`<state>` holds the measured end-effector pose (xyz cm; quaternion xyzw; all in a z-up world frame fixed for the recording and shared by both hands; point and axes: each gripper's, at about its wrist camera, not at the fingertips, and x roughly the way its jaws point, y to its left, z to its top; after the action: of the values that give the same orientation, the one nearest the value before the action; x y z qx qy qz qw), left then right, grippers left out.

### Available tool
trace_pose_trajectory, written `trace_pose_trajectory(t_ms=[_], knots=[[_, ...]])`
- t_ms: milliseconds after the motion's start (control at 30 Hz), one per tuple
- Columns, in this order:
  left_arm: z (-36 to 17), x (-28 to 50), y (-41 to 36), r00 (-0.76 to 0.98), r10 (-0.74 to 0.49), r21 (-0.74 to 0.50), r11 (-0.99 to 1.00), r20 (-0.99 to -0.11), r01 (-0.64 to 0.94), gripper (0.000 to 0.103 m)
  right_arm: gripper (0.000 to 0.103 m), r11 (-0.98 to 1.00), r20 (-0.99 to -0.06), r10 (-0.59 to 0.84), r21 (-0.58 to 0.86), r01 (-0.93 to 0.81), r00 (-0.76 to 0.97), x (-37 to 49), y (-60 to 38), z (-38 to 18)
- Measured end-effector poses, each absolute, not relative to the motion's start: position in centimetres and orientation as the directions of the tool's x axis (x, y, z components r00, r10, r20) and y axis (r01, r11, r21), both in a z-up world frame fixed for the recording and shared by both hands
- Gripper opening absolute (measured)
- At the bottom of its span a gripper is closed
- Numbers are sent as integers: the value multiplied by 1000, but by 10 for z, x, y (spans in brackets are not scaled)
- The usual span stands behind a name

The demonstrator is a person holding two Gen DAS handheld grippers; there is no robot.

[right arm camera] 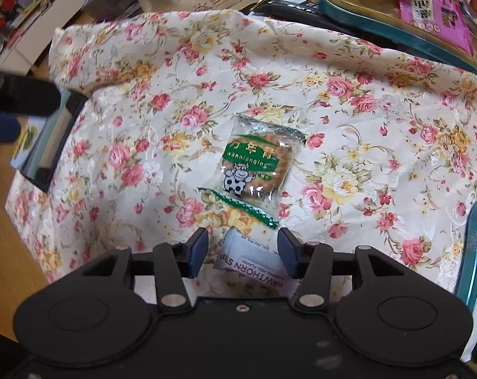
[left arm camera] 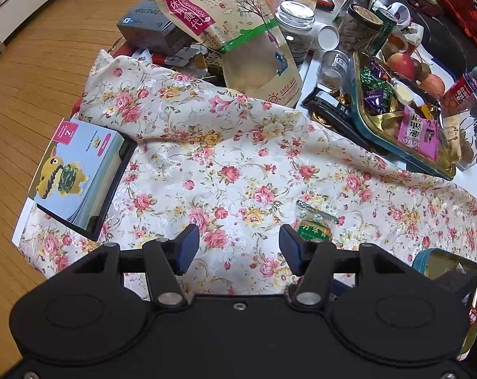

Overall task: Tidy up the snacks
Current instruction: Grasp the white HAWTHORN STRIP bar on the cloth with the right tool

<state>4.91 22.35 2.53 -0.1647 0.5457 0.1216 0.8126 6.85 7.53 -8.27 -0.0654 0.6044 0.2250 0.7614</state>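
- landmark: the floral cloth (right arm camera: 348, 101) spread over the surface; every place below is given relative to it.
- on the cloth's centre lies a clear biscuit packet (right arm camera: 257, 161) with a green band and a cow print; its long axis runs from the near sealed edge to the far one, tilted slightly right in the right wrist view.
- a white hawthorn strip packet (right arm camera: 254, 262) lies on the cloth just near of the biscuit packet, its long axis running diagonally.
- off the cloth's far right edge sits a teal-rimmed candy tray (left arm camera: 364, 126) with wrapped sweets and a purple sachet; jars and a large kraft pouch (left arm camera: 238, 31) crowd the far edge.
- on the cloth's left edge rests a desk calendar (left arm camera: 80, 170); a second teal tin (left arm camera: 453, 271) sits at the near right edge.
- right gripper (right arm camera: 242, 252): pointed steeply down, fingers partly open, straddling the hawthorn strip packet; the pads do not press it.
- left gripper (left arm camera: 238, 246): pointed steeply down over the cloth, fingers wide apart, empty; the biscuit packet lies just beyond its right finger.
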Motion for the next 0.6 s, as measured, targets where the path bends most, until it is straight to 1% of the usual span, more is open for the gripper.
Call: trace_pose_trajectory(t_ms=[67,300,367,500,600], knots=[[26,49,222,377,16,-134,920,-926,-368,61,51,880,-958,244,153,-450,153,64,76,-86],[24,50,217,373,14,-128,927,-928,-353,61,52,828,-959,192,44,-559,210,42,83,-86],[23,50,215,374,16,-125,928,-927,-350,61,48,833,-957,193,44,-552,214,42,84,-86],[20,53,211,368,25,-110,934,-930,-341,61,46,851,-958,199,64,-522,208,49,81,-86],[17,54,210,365,21,-109,937,-931,-331,61,35,858,-955,171,23,-514,243,48,83,-85]])
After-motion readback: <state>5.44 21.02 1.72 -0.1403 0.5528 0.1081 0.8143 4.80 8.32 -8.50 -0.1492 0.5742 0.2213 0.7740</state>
